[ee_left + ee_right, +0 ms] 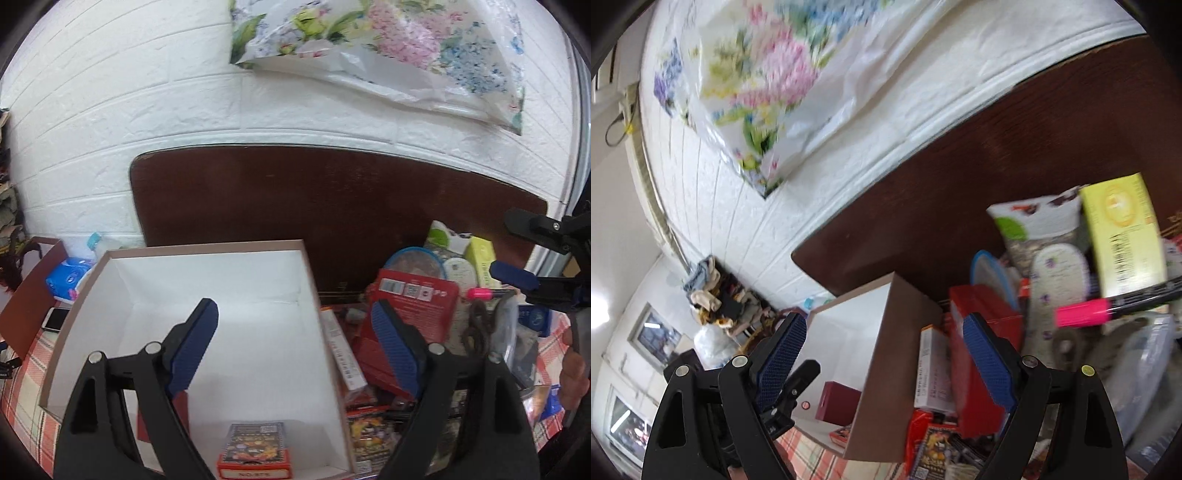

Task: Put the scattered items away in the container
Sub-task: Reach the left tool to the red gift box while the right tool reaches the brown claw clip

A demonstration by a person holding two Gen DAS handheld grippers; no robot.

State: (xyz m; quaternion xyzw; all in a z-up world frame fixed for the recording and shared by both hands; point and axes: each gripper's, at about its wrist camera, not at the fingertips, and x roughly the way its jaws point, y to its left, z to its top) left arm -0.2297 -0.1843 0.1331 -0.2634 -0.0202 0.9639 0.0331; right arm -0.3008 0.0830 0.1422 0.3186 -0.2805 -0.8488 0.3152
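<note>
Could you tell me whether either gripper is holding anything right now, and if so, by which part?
Nothing is held: the left gripper and right gripper both have open, empty jaws.

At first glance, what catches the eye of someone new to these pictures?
The big open box with white inside sits on the checked cloth, nearly empty, with a small card pack at its near end. Right of it lies a heap of clutter, with a red box and a pink marker on top. A flowered bag hangs on the white wall above.
</note>
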